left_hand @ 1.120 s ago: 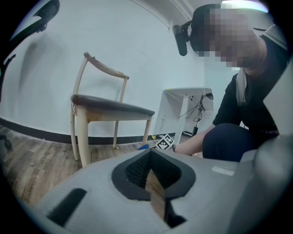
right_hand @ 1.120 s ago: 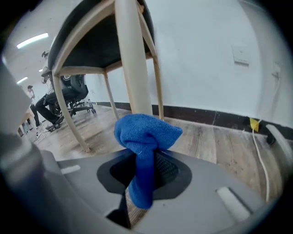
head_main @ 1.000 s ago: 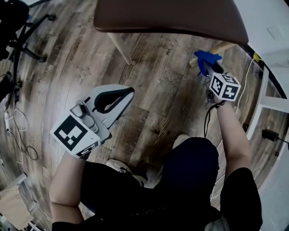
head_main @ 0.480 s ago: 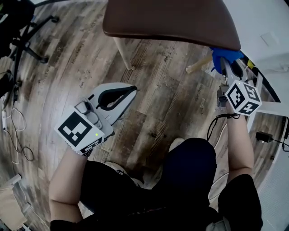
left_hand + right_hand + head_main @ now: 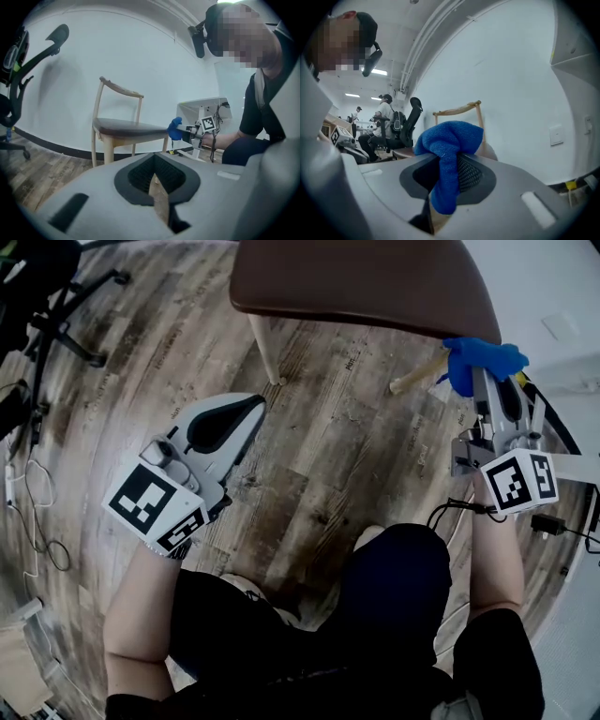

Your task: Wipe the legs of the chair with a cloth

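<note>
Head view: a wooden chair [image 5: 366,282] with a dark brown seat stands on the plank floor [image 5: 328,456], its pale legs splayed out beneath. The right hand-held gripper [image 5: 487,382] reaches to the seat's near right corner with its jaws pinched on a bunched blue cloth [image 5: 483,360]. The cloth sits at the top end of the slanting leg [image 5: 412,381] on that side, just under the seat's edge; I cannot tell whether it touches the wood. The right gripper view shows the cloth [image 5: 447,154] squeezed between the pads, bulging above them and hanging down below.

The left hand-held gripper [image 5: 246,411] hovers over bare floor, well apart from the chair, pointing toward the other near leg [image 5: 265,348]. In the left gripper view its jaws are pressed together with nothing between them, and the chair [image 5: 117,126] stands ahead by the white wall. The base of an office chair [image 5: 56,324] and loose cables [image 5: 37,512] lie at the far left.
</note>
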Action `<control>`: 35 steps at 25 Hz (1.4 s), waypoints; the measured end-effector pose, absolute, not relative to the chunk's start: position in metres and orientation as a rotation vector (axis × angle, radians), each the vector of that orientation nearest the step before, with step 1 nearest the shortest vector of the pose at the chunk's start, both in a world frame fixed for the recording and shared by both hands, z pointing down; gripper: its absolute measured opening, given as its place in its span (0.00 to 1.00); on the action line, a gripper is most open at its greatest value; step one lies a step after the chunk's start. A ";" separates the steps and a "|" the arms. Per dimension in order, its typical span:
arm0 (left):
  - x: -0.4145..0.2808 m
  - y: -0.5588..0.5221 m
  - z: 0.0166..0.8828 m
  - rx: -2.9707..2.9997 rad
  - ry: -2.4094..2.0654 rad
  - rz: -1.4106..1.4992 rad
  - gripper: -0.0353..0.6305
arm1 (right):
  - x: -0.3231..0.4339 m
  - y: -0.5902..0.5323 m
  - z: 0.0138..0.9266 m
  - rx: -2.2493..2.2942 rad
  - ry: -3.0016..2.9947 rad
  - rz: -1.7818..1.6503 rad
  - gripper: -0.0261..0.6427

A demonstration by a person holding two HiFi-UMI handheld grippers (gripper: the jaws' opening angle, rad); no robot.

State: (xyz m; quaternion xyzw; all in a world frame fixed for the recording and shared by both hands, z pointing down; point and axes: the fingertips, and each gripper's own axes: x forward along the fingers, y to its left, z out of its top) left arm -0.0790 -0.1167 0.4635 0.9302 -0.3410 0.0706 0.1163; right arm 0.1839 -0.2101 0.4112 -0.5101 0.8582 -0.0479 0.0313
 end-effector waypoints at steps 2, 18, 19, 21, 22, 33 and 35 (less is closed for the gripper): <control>-0.091 -0.120 0.455 2.704 -1.068 0.181 0.06 | 0.172 -0.203 0.398 -1.502 2.650 -0.162 0.17; -0.173 -0.044 0.299 2.268 -1.273 0.073 0.06 | 0.146 -0.138 0.236 -1.472 2.793 -0.577 0.17; -0.176 -0.035 0.279 2.252 -1.283 0.085 0.06 | 0.145 -0.132 0.215 -1.478 2.789 -0.594 0.17; -0.181 -0.016 0.236 2.230 -1.304 0.102 0.06 | 0.141 -0.119 0.174 -1.494 2.788 -0.610 0.17; -0.182 -0.007 0.213 2.220 -1.309 0.102 0.06 | 0.139 -0.112 0.152 -1.500 2.788 -0.615 0.17; -0.171 0.048 -0.048 2.331 -1.199 0.052 0.06 | 0.105 -0.018 -0.082 -1.508 2.703 -0.653 0.17; -0.163 0.060 -0.080 2.370 -1.140 0.055 0.06 | 0.102 0.006 -0.111 -1.525 2.672 -0.657 0.17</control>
